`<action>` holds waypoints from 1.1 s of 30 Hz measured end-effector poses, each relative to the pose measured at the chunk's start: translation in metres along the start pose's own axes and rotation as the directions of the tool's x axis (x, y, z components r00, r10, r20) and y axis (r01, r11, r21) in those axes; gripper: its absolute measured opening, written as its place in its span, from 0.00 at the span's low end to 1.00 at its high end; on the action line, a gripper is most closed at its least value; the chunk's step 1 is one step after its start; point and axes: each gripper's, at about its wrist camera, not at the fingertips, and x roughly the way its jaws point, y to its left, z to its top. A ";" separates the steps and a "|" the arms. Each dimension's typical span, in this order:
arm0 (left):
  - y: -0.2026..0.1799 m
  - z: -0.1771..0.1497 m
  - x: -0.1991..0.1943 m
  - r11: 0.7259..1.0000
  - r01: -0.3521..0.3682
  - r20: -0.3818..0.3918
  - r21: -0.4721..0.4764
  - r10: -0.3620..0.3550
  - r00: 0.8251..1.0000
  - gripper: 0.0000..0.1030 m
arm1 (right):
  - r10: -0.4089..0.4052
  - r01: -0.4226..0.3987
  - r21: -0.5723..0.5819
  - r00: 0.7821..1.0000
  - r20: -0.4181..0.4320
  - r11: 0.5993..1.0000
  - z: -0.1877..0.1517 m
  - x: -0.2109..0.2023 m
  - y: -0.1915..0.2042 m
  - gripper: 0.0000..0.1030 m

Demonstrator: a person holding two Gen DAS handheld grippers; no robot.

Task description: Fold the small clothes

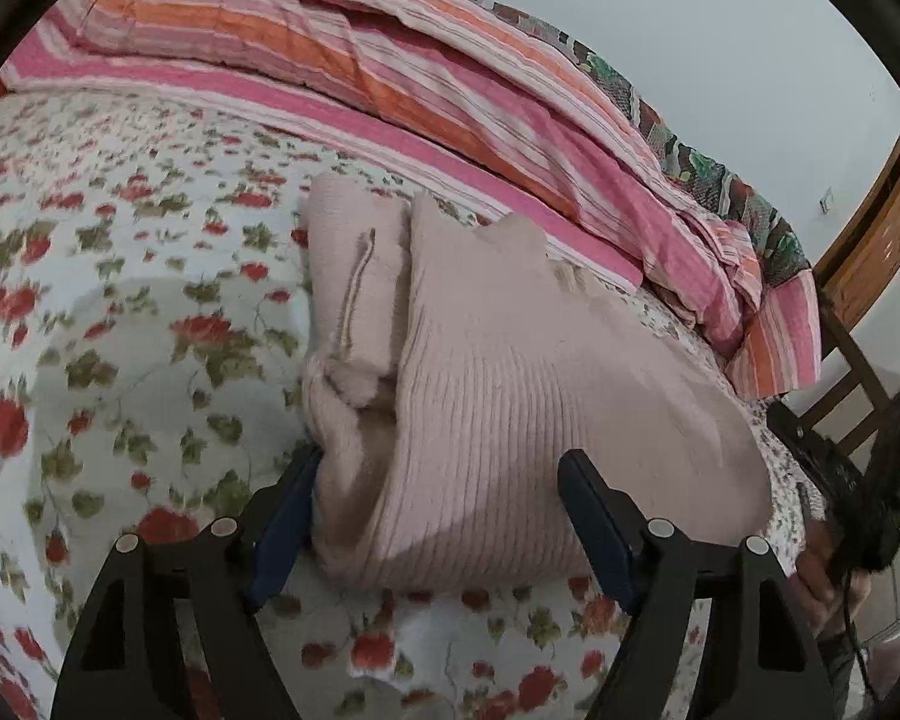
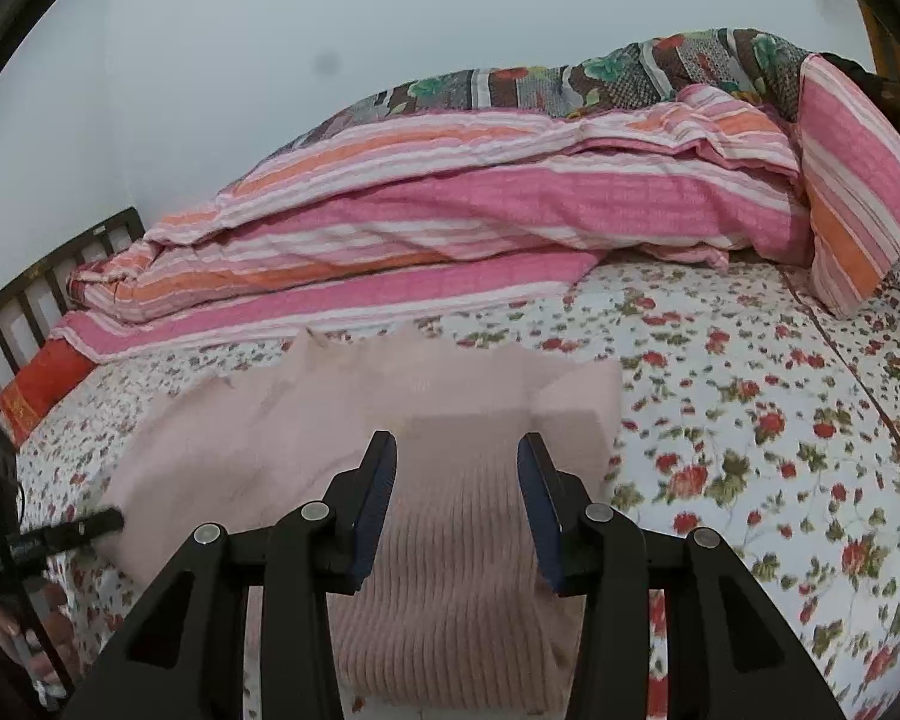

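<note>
A: What fills the room? 
B: A bed under a white sheet printed with small red flowers and green leaves; along its far side lies a bunched quilt striped pink, orange and white; a darker cover with green and red flowers sits behind it against the wall.

A: And the wall? 
B: Plain, pale grey-white, evenly lit; a small white fitting is fixed to it near a brown wooden chair at the bed's end.

A: Anything at the other end? 
B: A dark wooden slatted bed frame; a red cloth with gold trim lies just beside it.
</note>
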 end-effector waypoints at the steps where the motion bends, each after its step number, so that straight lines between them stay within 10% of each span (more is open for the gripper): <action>1: 0.000 -0.002 -0.003 1.000 0.011 -0.001 0.001 -0.011 1.000 0.74 | -0.001 0.001 0.008 1.000 -0.002 1.000 0.004 0.000 -0.001 0.40; 14: 0.000 0.010 0.007 0.993 0.004 0.047 -0.115 0.001 0.999 0.68 | 0.040 -0.050 0.073 0.990 0.132 0.996 -0.015 -0.030 -0.031 0.41; 19: -0.007 0.017 0.011 0.981 -0.032 0.083 -0.194 0.048 0.995 0.54 | 0.062 -0.062 -0.002 0.994 0.093 0.998 -0.028 -0.021 -0.041 0.41; 24: -0.006 0.031 0.027 0.960 -0.100 0.069 -0.261 0.122 0.990 0.19 | 0.092 -0.095 0.032 0.991 0.094 0.995 -0.040 -0.032 -0.066 0.41; 33: -0.092 0.064 -0.005 0.975 -0.133 0.188 -0.180 0.167 0.968 0.17 | 0.062 -0.071 0.109 0.994 0.086 0.992 -0.040 -0.047 -0.105 0.41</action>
